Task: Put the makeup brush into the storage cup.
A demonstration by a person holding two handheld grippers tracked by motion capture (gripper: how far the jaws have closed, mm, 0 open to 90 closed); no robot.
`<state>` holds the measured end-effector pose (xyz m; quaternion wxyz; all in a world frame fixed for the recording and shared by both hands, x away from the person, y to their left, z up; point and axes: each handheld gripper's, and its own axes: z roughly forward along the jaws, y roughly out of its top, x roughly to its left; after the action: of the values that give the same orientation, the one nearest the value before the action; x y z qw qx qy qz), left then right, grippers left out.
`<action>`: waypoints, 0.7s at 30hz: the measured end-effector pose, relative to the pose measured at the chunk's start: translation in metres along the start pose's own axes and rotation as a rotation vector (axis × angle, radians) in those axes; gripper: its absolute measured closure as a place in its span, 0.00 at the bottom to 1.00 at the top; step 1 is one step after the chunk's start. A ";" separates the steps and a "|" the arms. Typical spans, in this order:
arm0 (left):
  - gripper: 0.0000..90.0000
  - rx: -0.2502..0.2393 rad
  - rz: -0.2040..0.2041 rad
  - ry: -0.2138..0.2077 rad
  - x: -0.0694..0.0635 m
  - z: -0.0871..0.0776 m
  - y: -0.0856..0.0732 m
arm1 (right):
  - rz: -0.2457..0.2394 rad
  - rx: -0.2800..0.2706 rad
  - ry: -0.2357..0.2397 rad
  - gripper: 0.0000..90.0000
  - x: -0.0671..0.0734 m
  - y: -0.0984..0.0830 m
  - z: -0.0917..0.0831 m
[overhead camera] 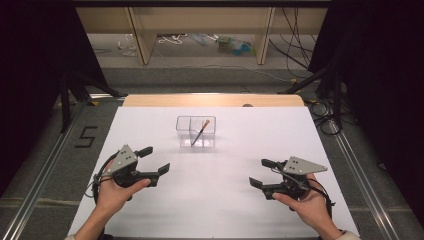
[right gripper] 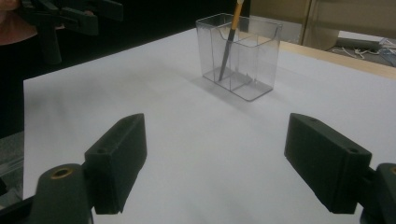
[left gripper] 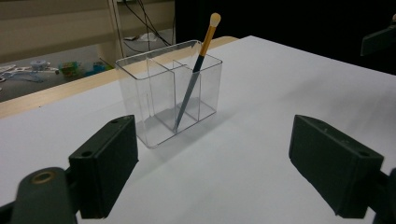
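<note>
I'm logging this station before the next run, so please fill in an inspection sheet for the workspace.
Surface: white table top, bare around the organiser.
Job's things: clear organiser upright; brush leaning inside one compartment, tip above the rim.
Clutter: nothing seen on the table.
Grippers: left gripper and right gripper both open, held apart from the organiser.
Cables: cable trails from the left gripper.
Surroundings: black curtains, floor cables, shelf legs.
</note>
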<state>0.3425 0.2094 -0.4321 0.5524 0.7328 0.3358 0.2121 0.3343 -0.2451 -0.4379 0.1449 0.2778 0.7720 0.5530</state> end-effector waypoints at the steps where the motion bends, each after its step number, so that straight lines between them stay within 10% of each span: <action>1: 0.17 0.003 0.013 -0.001 0.000 -0.001 -0.001 | -0.001 0.001 -0.002 0.24 0.000 0.000 0.000; 21: 0.17 0.014 0.005 -0.001 -0.017 -0.010 -0.016 | -0.002 0.010 0.006 0.24 0.000 -0.001 0.002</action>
<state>0.3200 0.2059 -0.4437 0.5470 0.7377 0.3349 0.2107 0.3350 -0.2435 -0.4391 0.1419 0.2760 0.7755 0.5498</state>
